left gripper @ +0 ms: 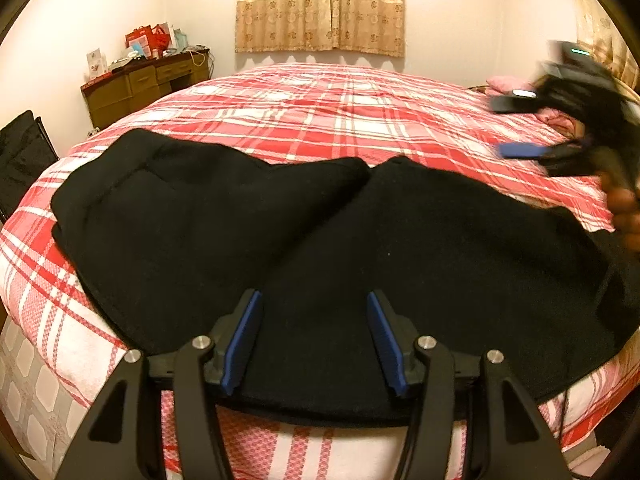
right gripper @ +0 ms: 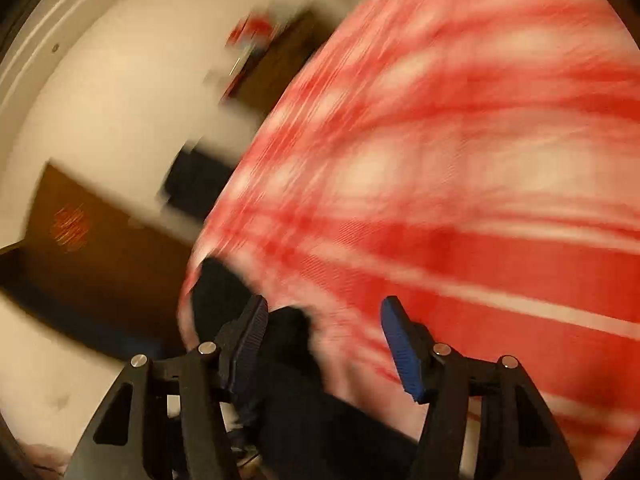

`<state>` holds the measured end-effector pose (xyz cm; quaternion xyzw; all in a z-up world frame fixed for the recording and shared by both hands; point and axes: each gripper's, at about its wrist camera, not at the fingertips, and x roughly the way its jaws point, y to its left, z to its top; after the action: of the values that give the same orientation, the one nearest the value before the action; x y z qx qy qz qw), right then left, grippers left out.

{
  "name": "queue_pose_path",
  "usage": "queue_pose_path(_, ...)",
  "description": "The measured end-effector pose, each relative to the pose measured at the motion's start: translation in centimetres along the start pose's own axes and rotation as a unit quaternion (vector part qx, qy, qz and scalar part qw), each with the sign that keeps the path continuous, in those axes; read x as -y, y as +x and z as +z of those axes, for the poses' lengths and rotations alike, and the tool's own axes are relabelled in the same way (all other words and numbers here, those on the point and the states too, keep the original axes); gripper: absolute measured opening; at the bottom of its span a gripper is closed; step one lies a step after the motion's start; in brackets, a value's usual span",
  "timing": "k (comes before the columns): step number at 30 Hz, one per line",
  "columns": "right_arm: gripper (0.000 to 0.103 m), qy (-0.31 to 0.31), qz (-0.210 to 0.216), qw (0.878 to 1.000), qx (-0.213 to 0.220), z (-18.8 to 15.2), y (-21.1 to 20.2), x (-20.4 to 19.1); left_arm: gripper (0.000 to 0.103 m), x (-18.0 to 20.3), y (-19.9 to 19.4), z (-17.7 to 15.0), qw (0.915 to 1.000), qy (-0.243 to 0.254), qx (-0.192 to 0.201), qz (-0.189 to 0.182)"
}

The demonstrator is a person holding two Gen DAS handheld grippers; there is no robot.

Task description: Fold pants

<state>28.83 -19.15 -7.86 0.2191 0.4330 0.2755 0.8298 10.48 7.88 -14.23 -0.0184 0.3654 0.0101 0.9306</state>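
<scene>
Black pants (left gripper: 304, 232) lie spread flat across a bed with a red and white plaid cover (left gripper: 320, 108); the two halves meet in a V at the middle. My left gripper (left gripper: 314, 300) hovers over the near hem, open, its blue pads (left gripper: 240, 344) either side of flat cloth without pinching it. My right gripper (left gripper: 516, 124) is a blur in the air at the far right, held by a hand (left gripper: 624, 208), open and empty. In the right wrist view the right gripper (right gripper: 325, 305) stands open over the blurred plaid cover (right gripper: 460, 180), with a dark part of the pants (right gripper: 288, 380) below its left finger.
A wooden desk (left gripper: 144, 84) piled with clutter stands against the back left wall. Curtains (left gripper: 320, 8) hang behind the bed. Pink pillows (left gripper: 508, 82) lie at the far right. A black bag or chair (left gripper: 24, 152) sits at the left beside the bed.
</scene>
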Motion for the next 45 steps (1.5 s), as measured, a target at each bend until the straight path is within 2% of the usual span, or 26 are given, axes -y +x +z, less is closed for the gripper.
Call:
queue_pose_path(2,0.06,-0.036,-0.057,0.997,0.033,-2.6,-3.3,-0.7,0.06,0.1,0.0,0.0,1.0,0.005,0.003,-0.002)
queue_pose_path(4,0.06,-0.072,-0.107,0.991,0.038,-5.5,-4.7,-2.0,0.061,0.1,-0.1,0.1,0.9999,0.007,0.006,-0.006)
queue_pose_path(5,0.06,-0.097,-0.147,0.983,0.042,-7.5,-5.2,-2.7,0.061,0.0,-0.3,0.3,0.9999,0.008,0.005,-0.009)
queue_pose_path(8,0.06,-0.121,-0.215,0.968,0.046,-11.3,-6.0,-3.1,0.061,-0.2,-1.5,1.5,0.9995,0.001,0.018,-0.025)
queue_pose_path(10,0.06,-0.114,-0.236,0.965,0.034,-12.7,-5.8,-2.1,0.061,0.1,-2.3,2.9,0.9988,0.007,0.04,-0.027)
queue_pose_path(11,0.06,-0.099,-0.24,0.965,0.018,-13.4,-5.5,-1.3,0.061,0.4,-2.4,3.6,0.9986,0.013,0.044,-0.027)
queue_pose_path(14,0.061,-0.095,-0.24,0.965,0.036,-15.7,-6.6,-0.8,0.064,1.6,-1.2,5.4,0.9988,0.027,0.034,-0.024)
queue_pose_path(18,0.061,-0.087,-0.237,0.966,0.049,-16.6,-7.5,-1.1,0.064,2.8,1.0,6.1,0.9991,0.026,0.008,-0.032)
queue_pose_path(20,0.061,-0.068,-0.229,0.968,0.081,-16.6,-9.7,-1.0,0.064,3.3,1.7,5.7,0.9992,0.024,-0.007,-0.03)
queue_pose_path(22,0.061,-0.043,-0.246,0.963,0.104,-16.5,-12.3,0.2,0.064,3.9,2.7,4.5,0.9988,0.024,-0.039,-0.015)
queue_pose_path(25,0.061,0.014,-0.266,0.959,0.096,-16.8,-14.6,3.3,0.07,4.3,2.2,3.5,0.9993,0.03,-0.022,0.003)
queue_pose_path(27,0.061,0.051,-0.243,0.965,0.087,-17.4,-16.2,5.1,0.072,4.3,2.0,3.6,0.9993,0.03,-0.022,0.007)
queue_pose_path(28,0.061,0.061,-0.231,0.966,0.101,-17.7,-17.6,5.5,0.072,3.9,1.7,3.6,0.9995,0.016,-0.026,0.003)
queue_pose_path(29,0.061,0.069,-0.235,0.962,0.119,-17.8,-19.1,5.7,0.072,3.7,1.4,3.7,0.9996,0.003,-0.028,0.001)
queue_pose_path(31,0.061,0.095,-0.245,0.948,0.182,-17.9,-23.3,6.8,0.072,3.6,0.4,3.7,0.9997,-0.014,-0.017,-0.005)
queue_pose_path(32,0.061,0.128,-0.239,0.936,0.226,-18.0,-26.4,8.0,0.072,3.8,-0.2,3.7,0.9998,-0.015,-0.008,-0.007)
queue_pose_path(34,0.061,0.179,-0.215,0.923,0.264,-18.4,-29.8,10.5,0.072,4.8,-1.4,3.3,0.9997,-0.009,0.011,-0.019)
queue_pose_path(36,0.061,0.209,-0.208,0.915,0.275,-18.6,-31.5,12.7,0.072,5.8,-1.9,2.9,0.9992,0.002,0.014,-0.036)
queue_pose_path(39,0.058,0.226,-0.237,0.908,0.263,-18.7,-32.1,15.1,0.072,7.9,-1.7,2.1,0.9984,0.029,0.005,-0.047)
queue_pose_path(43,0.055,0.212,-0.274,0.902,0.256,-17.7,-32.0,15.4,0.072,9.2,-1.5,1.3,0.9974,0.047,-0.009,-0.055)
queue_pose_path(45,0.055,0.224,-0.249,0.905,0.262,-17.3,-31.9,16.1,0.072,9.4,-1.2,1.0,0.9971,0.054,-0.02,-0.051)
